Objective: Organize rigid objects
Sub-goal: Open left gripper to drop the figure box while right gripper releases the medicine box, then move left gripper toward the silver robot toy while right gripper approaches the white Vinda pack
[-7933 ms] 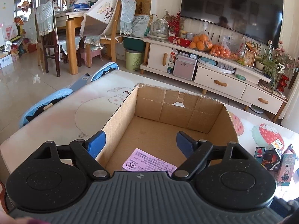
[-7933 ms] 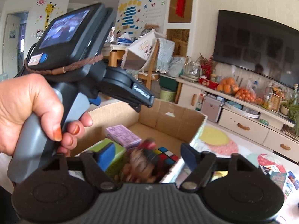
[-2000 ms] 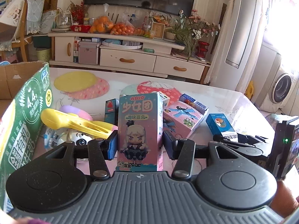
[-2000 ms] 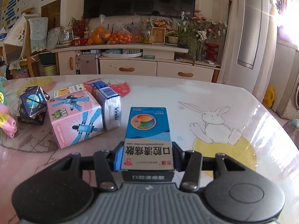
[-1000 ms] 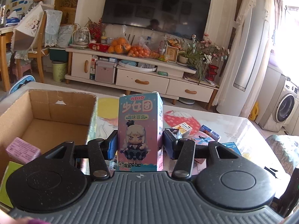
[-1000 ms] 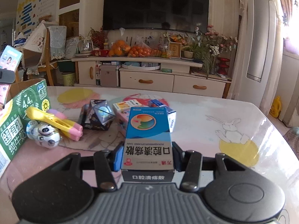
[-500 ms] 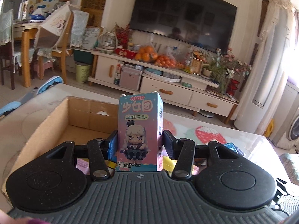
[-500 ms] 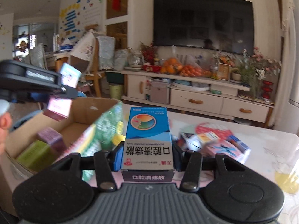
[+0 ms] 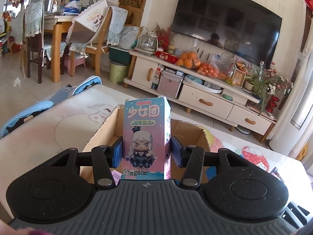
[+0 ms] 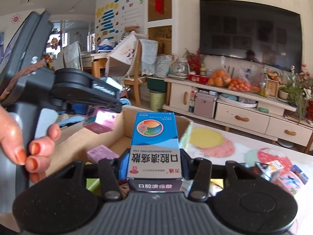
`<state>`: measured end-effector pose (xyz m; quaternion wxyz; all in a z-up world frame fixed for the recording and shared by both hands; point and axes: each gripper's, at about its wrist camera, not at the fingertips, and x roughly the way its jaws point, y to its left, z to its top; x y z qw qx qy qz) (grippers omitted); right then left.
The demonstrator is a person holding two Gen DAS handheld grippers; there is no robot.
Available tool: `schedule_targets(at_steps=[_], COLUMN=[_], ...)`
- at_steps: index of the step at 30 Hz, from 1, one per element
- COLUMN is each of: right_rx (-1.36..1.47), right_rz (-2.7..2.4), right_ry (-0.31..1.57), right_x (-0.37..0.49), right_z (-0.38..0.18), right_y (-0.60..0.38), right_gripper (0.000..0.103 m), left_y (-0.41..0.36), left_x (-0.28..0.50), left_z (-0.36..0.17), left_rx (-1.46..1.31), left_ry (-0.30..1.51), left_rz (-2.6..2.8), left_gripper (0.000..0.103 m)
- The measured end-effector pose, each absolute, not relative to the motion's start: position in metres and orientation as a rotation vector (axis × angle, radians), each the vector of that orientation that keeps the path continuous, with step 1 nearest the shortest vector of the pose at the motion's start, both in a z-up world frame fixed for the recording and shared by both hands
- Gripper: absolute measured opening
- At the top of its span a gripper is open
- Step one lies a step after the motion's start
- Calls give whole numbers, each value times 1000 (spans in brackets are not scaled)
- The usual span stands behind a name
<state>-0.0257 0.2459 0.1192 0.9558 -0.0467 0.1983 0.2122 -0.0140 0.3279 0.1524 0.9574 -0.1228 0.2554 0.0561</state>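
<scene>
My left gripper is shut on a tall pink and blue blind box with a cartoon girl on it, held upright over the open cardboard box. My right gripper is shut on a blue medicine box, which lies flat between the pads just above the near right part of the cardboard box. In the right wrist view the left gripper hangs over the box with the pink blind box in it, and a hand grips its handle. A small purple box lies inside.
More small boxes lie on the table to the right of the cardboard box. A blue chair stands at the table's left edge. Behind are a TV cabinet and dining chairs.
Both grippers have swung left from the loose items to above the cardboard box, each still holding its box. The left gripper now fills the left side of the right wrist view.
</scene>
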Motion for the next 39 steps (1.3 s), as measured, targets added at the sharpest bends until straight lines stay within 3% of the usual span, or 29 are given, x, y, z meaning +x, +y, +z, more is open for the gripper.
schedule_targets(at_steps=[19,29,39], right_rx=[-180,-164,-151], right_rz=[501,492,417], right_ry=[497,455,412], right_x=[-23,-37,-36], right_z=[95,97,99], right_y=[288,279,258], right_gripper=[52,64,80], left_y=[317,316,313], left_x=[-18,-19,-17], left_z=[145,147,146], left_rx=[-236,-226,-193], left_ry=[577,579,580], left_rz=[138,148,151], left_gripper=[59,87,102])
